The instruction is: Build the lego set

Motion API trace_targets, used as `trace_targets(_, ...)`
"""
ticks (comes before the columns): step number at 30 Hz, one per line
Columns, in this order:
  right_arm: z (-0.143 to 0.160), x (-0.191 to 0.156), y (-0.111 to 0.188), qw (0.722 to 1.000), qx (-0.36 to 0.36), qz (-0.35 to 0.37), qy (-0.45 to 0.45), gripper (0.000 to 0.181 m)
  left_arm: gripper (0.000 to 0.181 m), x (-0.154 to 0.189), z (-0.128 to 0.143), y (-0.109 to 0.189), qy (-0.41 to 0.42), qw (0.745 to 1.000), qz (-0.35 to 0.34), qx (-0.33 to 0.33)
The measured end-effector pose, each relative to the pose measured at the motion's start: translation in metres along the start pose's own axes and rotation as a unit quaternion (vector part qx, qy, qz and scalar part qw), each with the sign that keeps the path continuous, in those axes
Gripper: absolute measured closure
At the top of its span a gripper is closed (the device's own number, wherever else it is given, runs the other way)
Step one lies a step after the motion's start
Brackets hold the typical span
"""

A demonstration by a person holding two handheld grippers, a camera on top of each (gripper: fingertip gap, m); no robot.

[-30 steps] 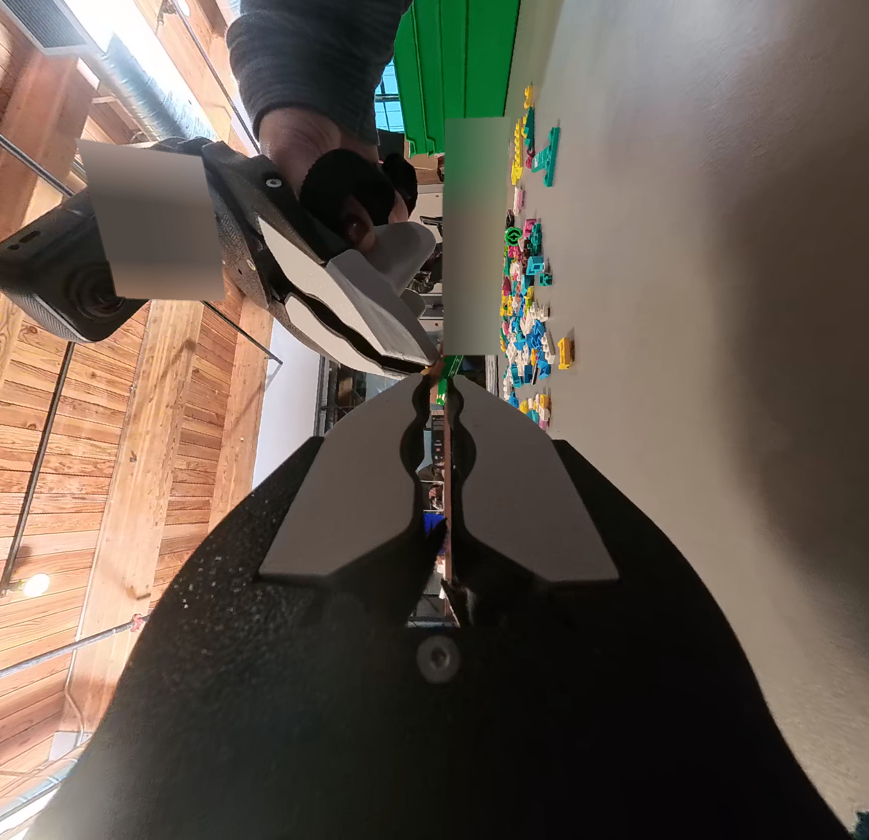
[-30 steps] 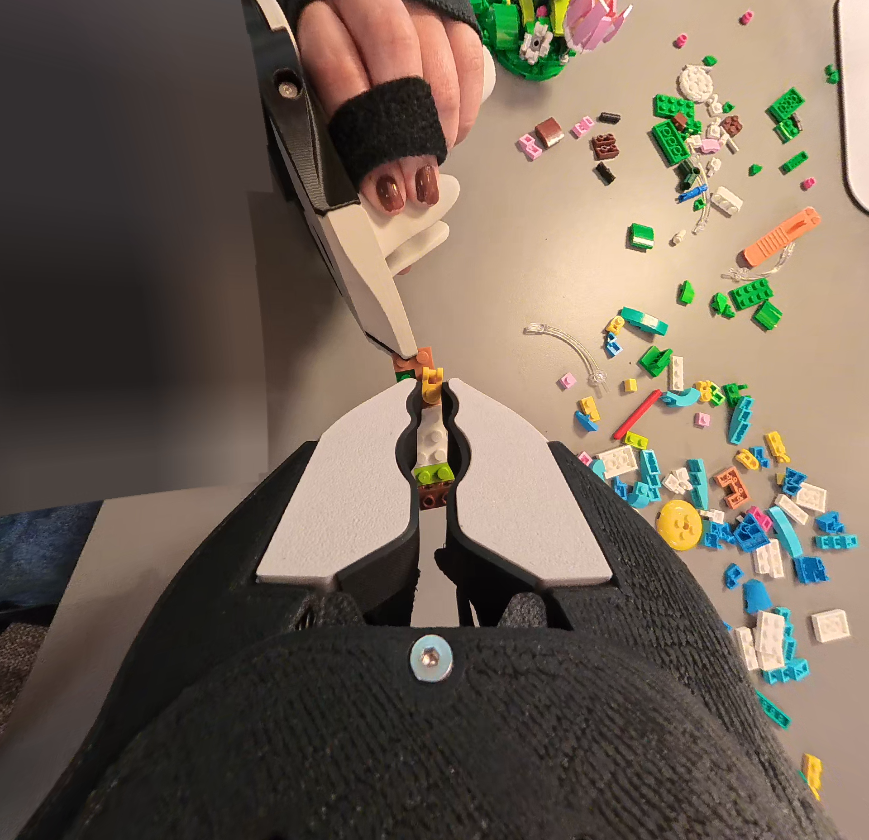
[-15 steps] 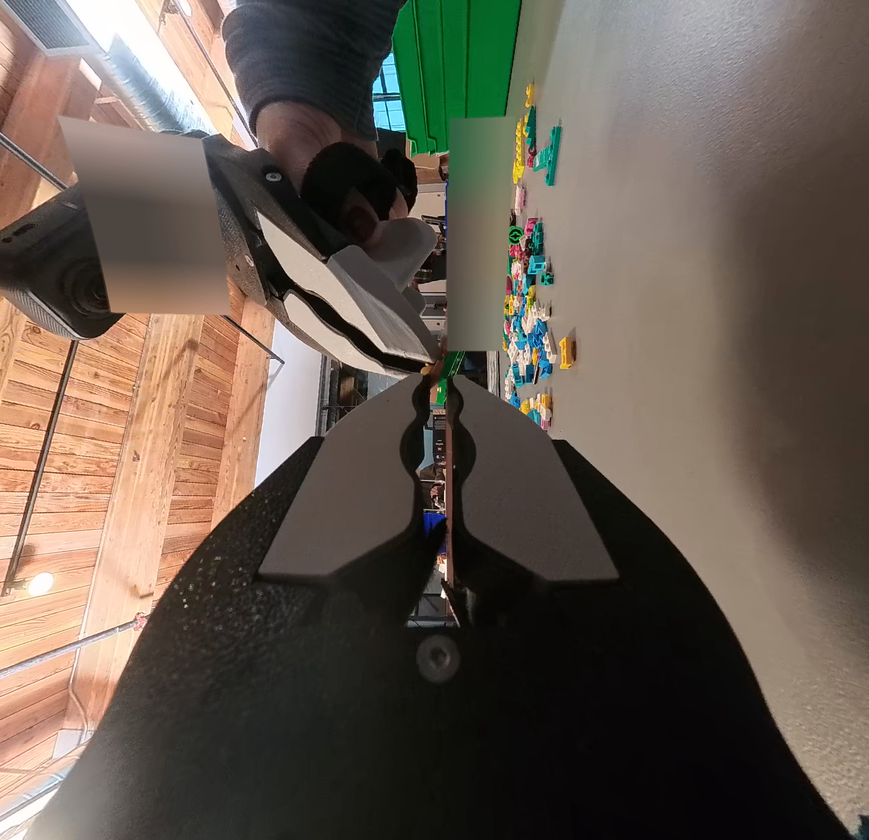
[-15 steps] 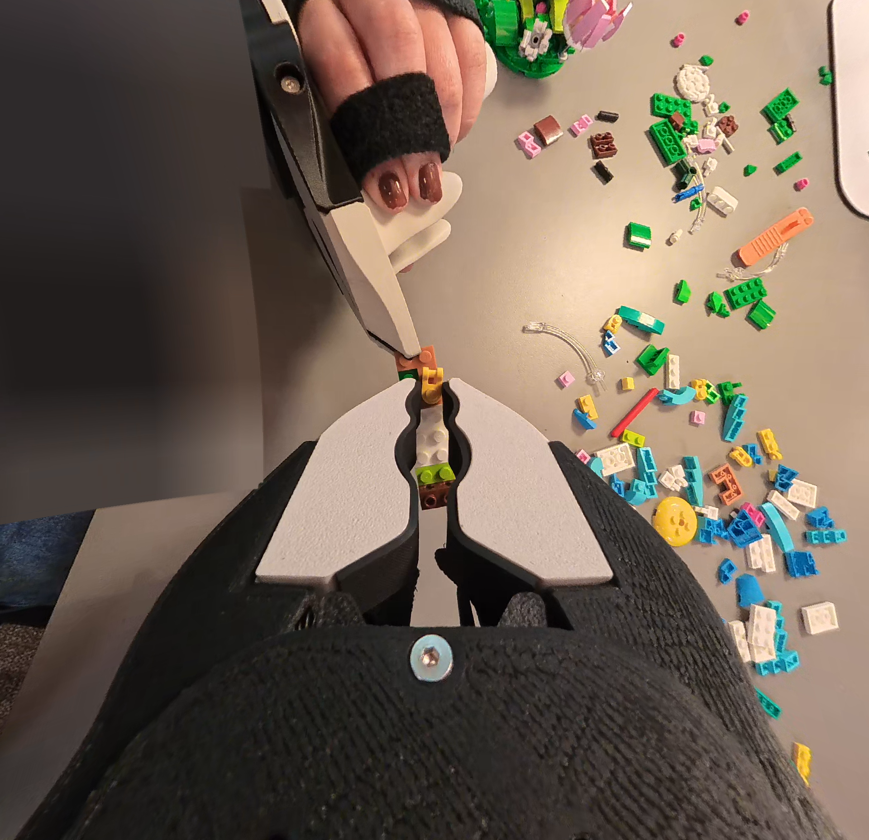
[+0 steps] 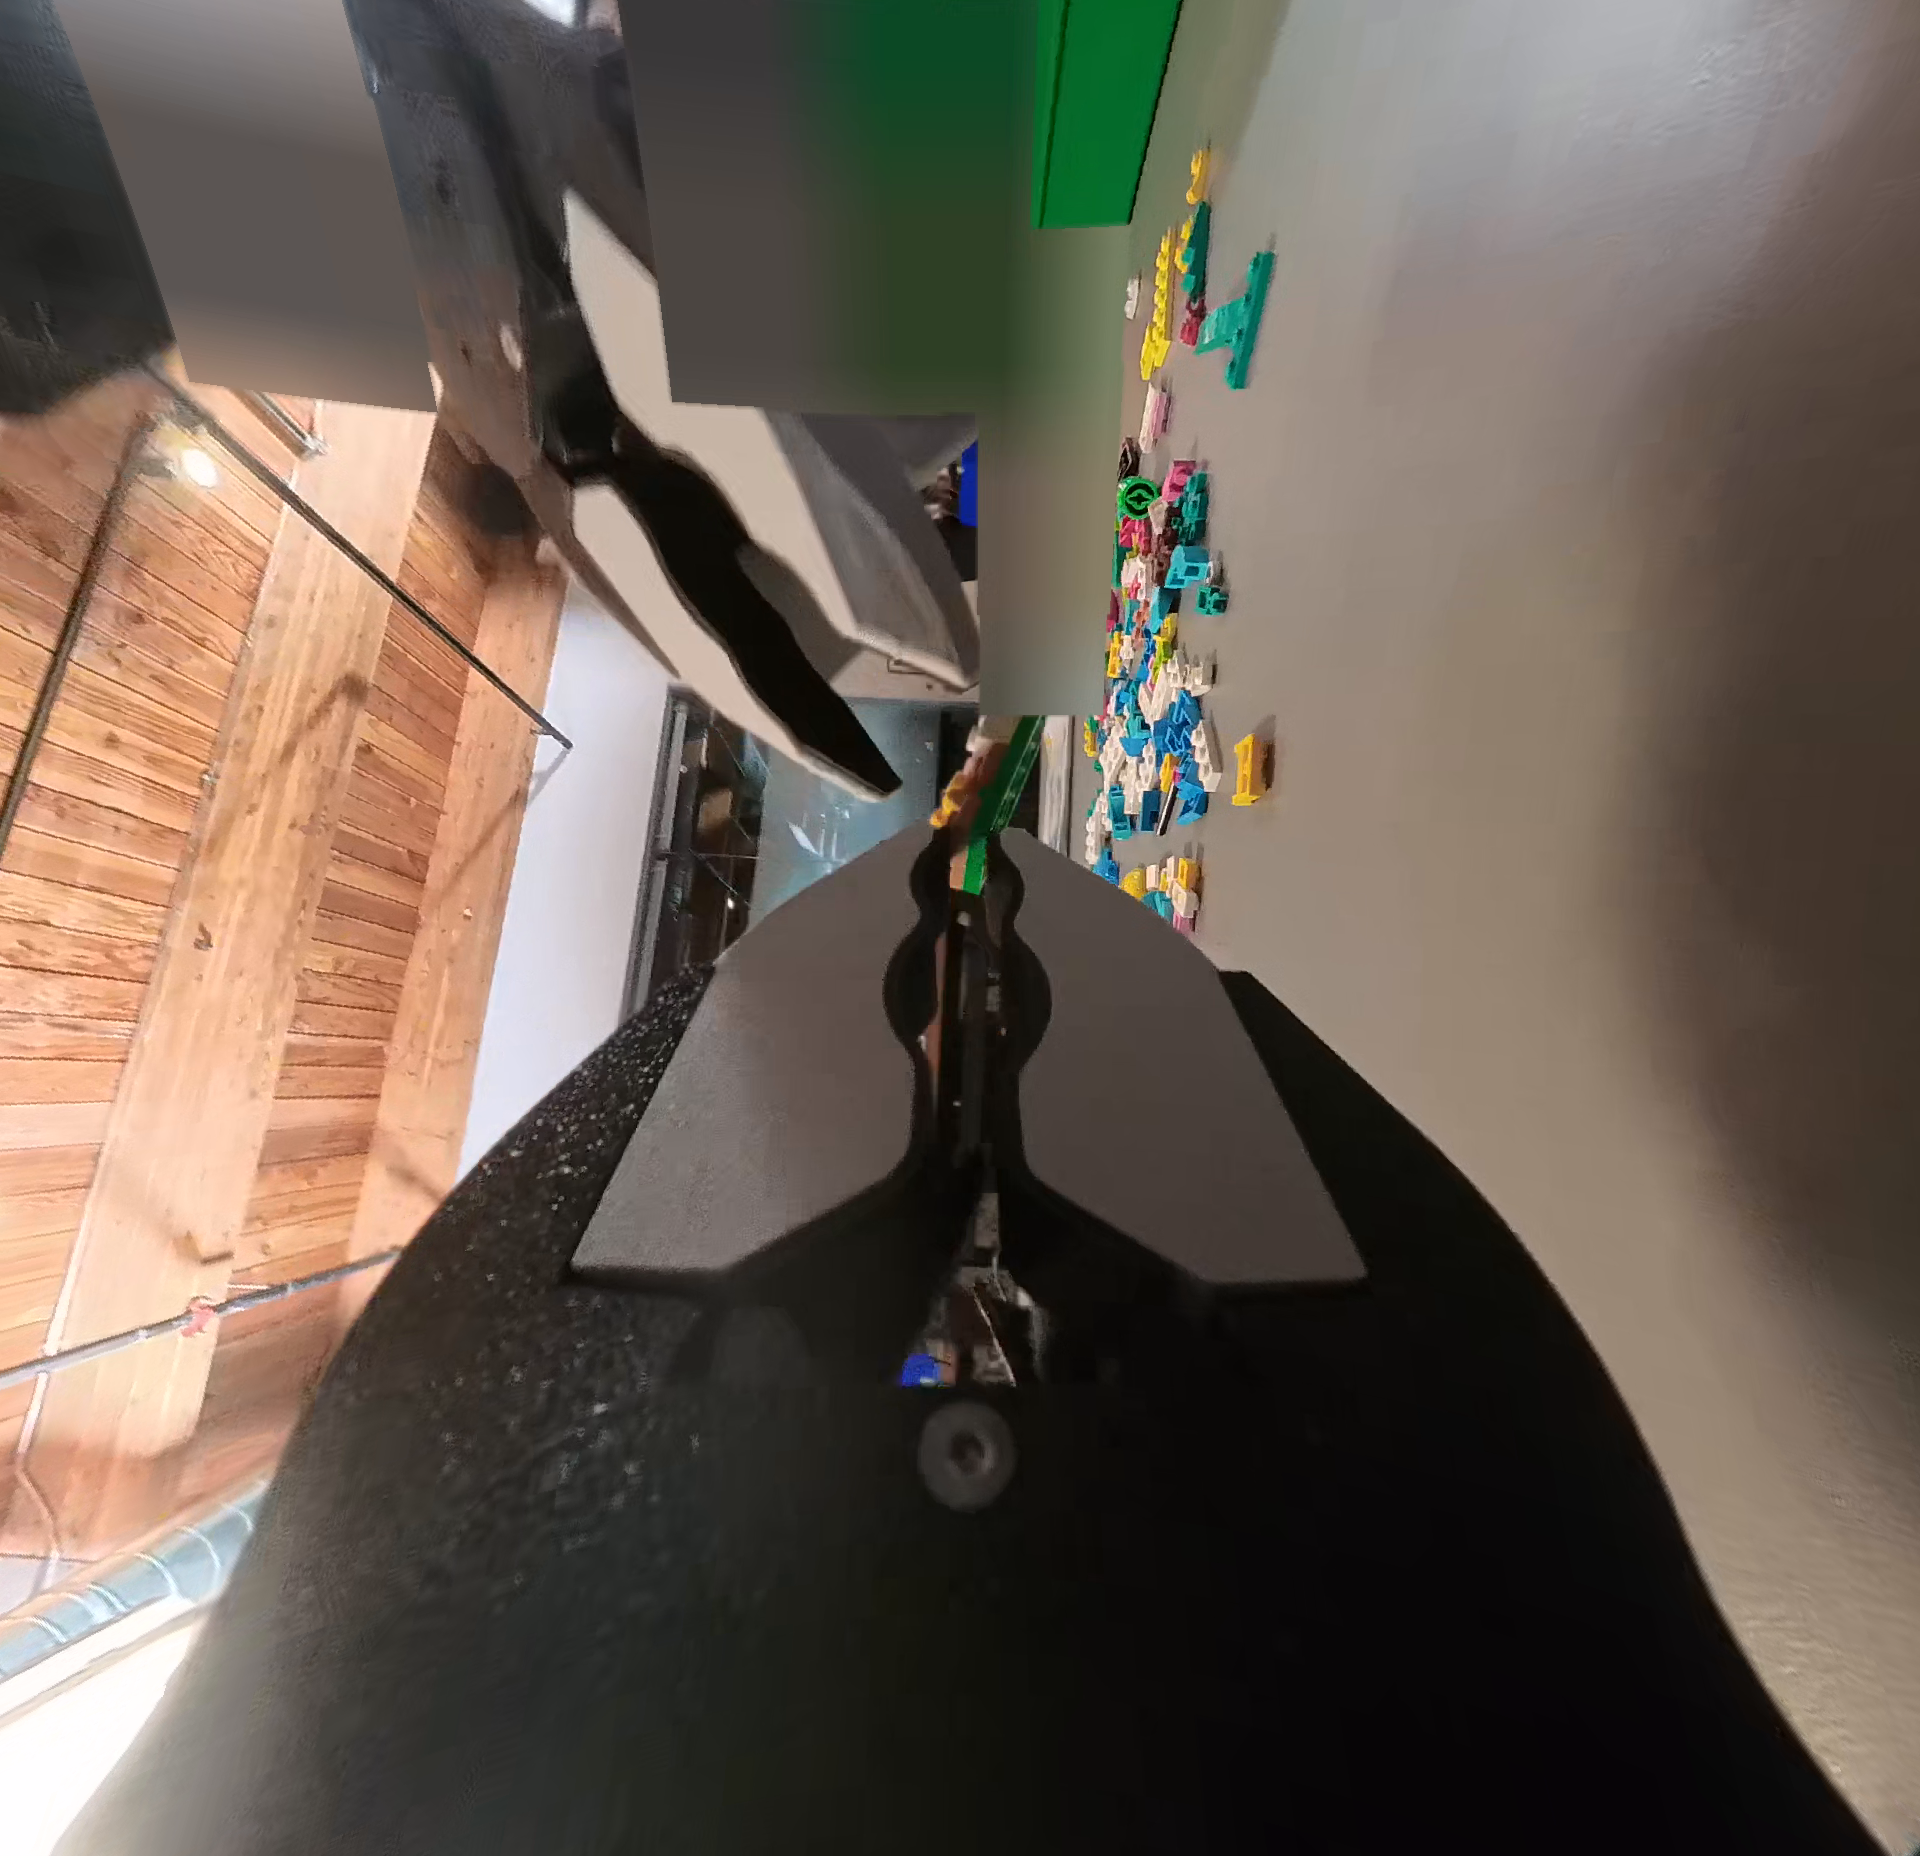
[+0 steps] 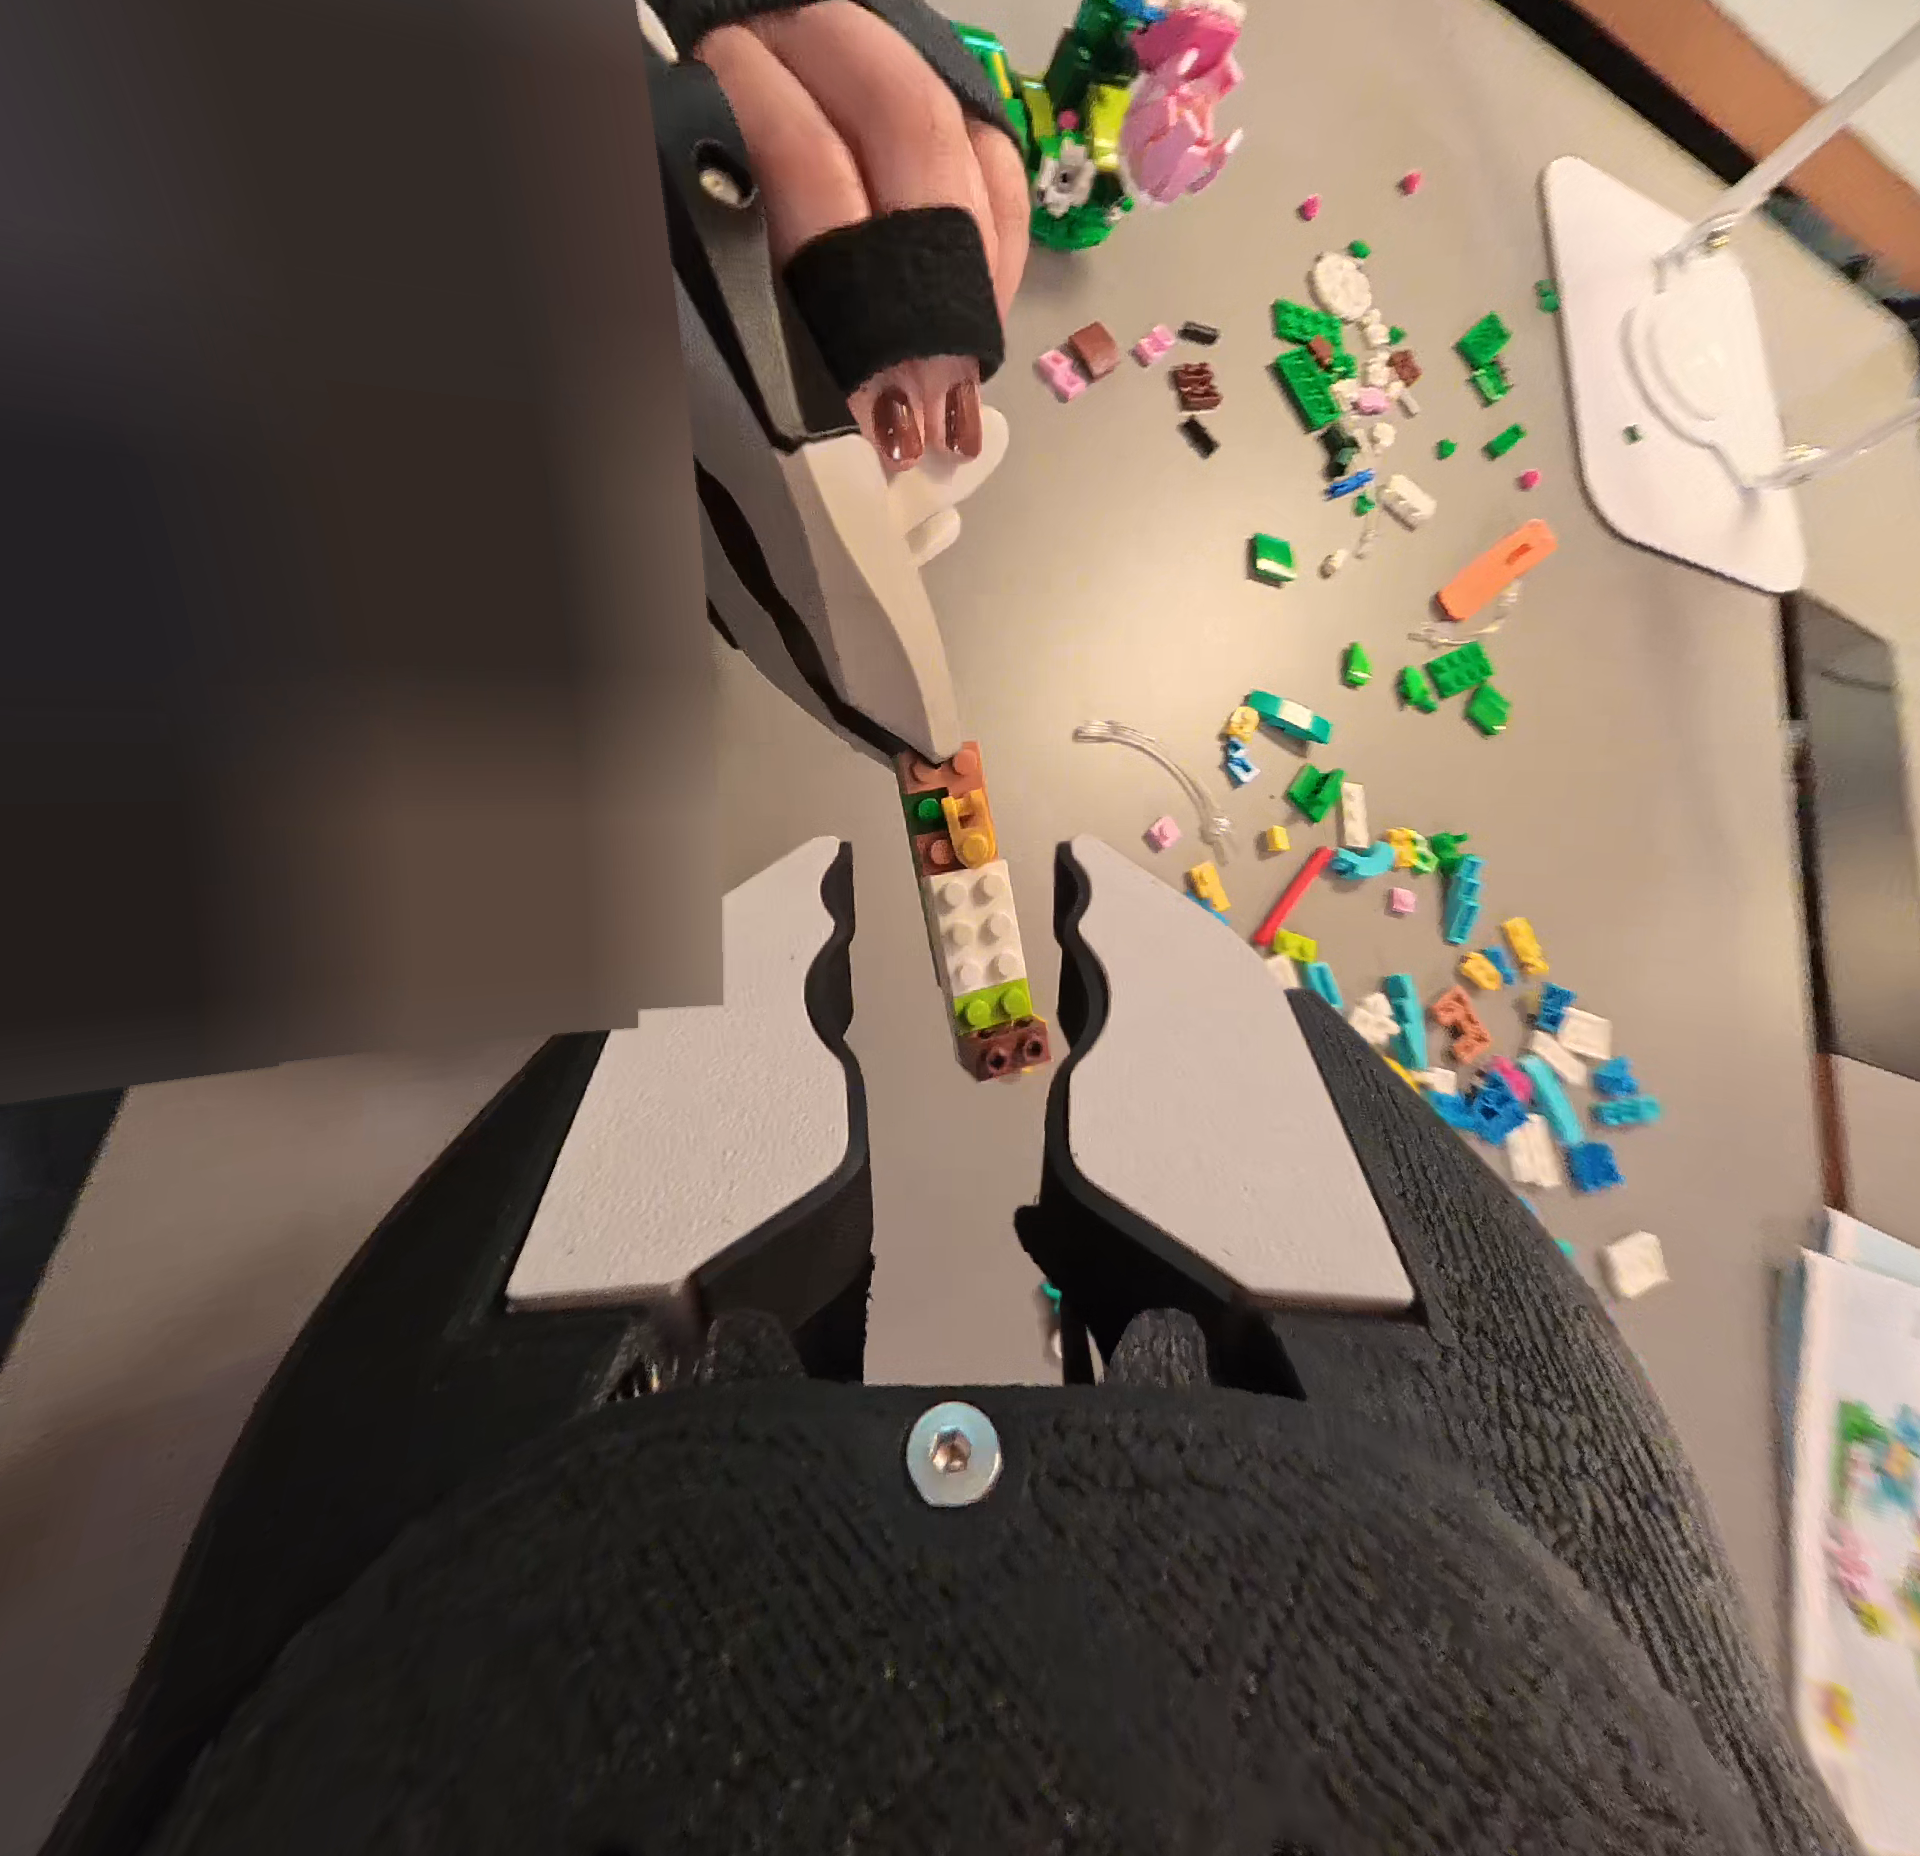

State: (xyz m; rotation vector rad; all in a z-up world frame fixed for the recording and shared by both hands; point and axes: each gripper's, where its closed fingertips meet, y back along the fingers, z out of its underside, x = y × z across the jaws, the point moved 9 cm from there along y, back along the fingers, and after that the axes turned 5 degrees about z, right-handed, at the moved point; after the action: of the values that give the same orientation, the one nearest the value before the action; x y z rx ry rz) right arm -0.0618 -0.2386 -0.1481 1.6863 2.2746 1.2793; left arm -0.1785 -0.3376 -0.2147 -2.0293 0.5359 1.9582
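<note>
A narrow lego strip (image 6: 977, 933) of brown, green, yellow, white and lime bricks hangs above the grey table (image 6: 1091, 580). My left gripper (image 6: 925, 741) is shut on the strip's far brown end; a gloved hand holds it. In the left wrist view the left gripper (image 5: 966, 856) is shut on the strip (image 5: 992, 809), seen edge-on. My right gripper (image 6: 951, 856) is open. Its fingers stand on either side of the strip without touching it. One of its fingers (image 5: 852, 559) shows at the upper left of the left wrist view.
Loose blue, white and yellow bricks (image 6: 1455, 1027) lie to the right, green and brown ones (image 6: 1320, 372) farther back. A green and pink flower build (image 6: 1132, 133), an orange brick separator (image 6: 1496, 570), a white stand base (image 6: 1683, 383) and a booklet (image 6: 1860, 1494) are also on the table. The grippers are tip to tip, or close to it.
My right gripper has opened and let go of the strip, and has drawn back a little. My left gripper still holds the strip's far end.
</note>
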Motion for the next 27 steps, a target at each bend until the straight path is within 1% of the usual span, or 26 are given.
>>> trace_targets(2,0.001,-0.006,0.001,0.997,-0.003,0.064,0.039,0.143,0.175,-0.001,0.003,-0.001,0.021,1.0,0.006,-0.004)
trace_targets(5,0.003,-0.019,-0.003,0.981,-0.014,0.153,0.118,0.14,0.175,-0.005,0.006,0.0,0.053,0.999,0.008,-0.002)
trace_targets(9,0.003,-0.034,-0.015,0.954,-0.022,0.221,0.204,0.14,0.175,-0.007,0.009,0.0,0.084,0.996,0.015,0.0)
trace_targets(11,0.002,-0.037,-0.02,0.942,-0.026,0.246,0.226,0.141,0.175,-0.007,0.009,0.0,0.09,0.996,0.017,0.001)
trace_targets(15,0.001,-0.037,-0.028,0.933,-0.035,0.268,0.237,0.148,0.175,-0.007,0.01,0.0,0.096,0.995,0.019,0.0)
trace_targets(19,0.002,-0.038,-0.033,0.932,-0.038,0.271,0.237,0.156,0.176,-0.008,0.011,0.0,0.106,0.994,0.019,0.0)
trace_targets(27,0.002,-0.037,-0.036,0.937,-0.043,0.275,0.21,0.158,0.175,-0.008,0.01,0.001,0.106,0.994,0.022,0.002)
